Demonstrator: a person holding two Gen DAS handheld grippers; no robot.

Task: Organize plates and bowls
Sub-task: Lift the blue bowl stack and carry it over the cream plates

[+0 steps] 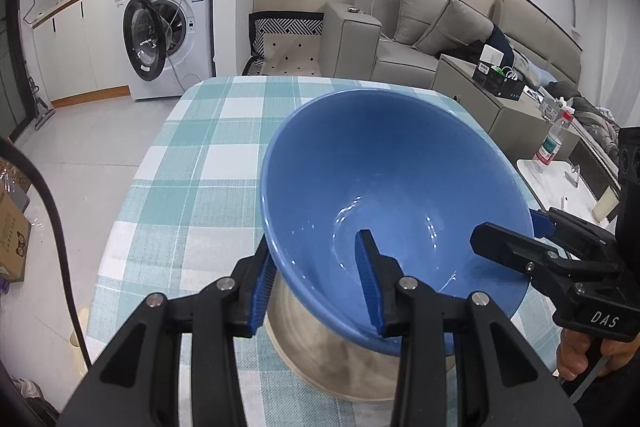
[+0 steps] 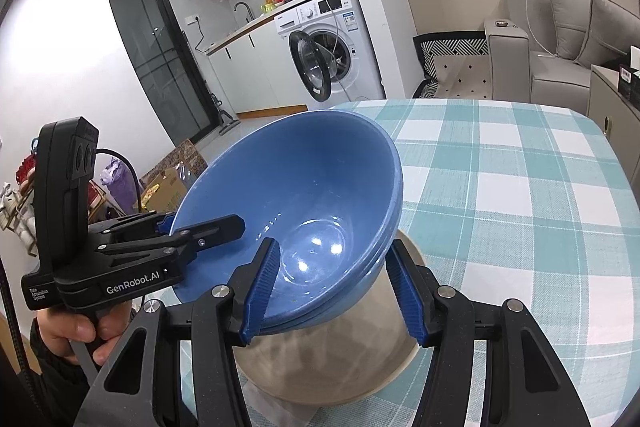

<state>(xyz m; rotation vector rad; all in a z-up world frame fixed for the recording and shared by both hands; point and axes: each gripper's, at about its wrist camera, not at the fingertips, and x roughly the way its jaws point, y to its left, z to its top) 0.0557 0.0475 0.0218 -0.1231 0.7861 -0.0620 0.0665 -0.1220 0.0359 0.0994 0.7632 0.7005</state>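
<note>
A deep blue bowl hangs tilted over the checked tablecloth, gripped on two opposite sides. My left gripper is shut on its near wall, one pad inside and one outside. In the same view my right gripper clamps the rim at the right. In the right wrist view my right gripper pinches the blue bowl, whose underside shows layered rims like nested bowls. My left gripper bites the rim at the left. A beige bowl sits directly beneath; whether they touch I cannot tell.
The table's far edge and left edge drop to a tiled floor. A washing machine with its door open stands behind, a grey sofa at the right. A bottle stands on a white side table. A cardboard box lies left.
</note>
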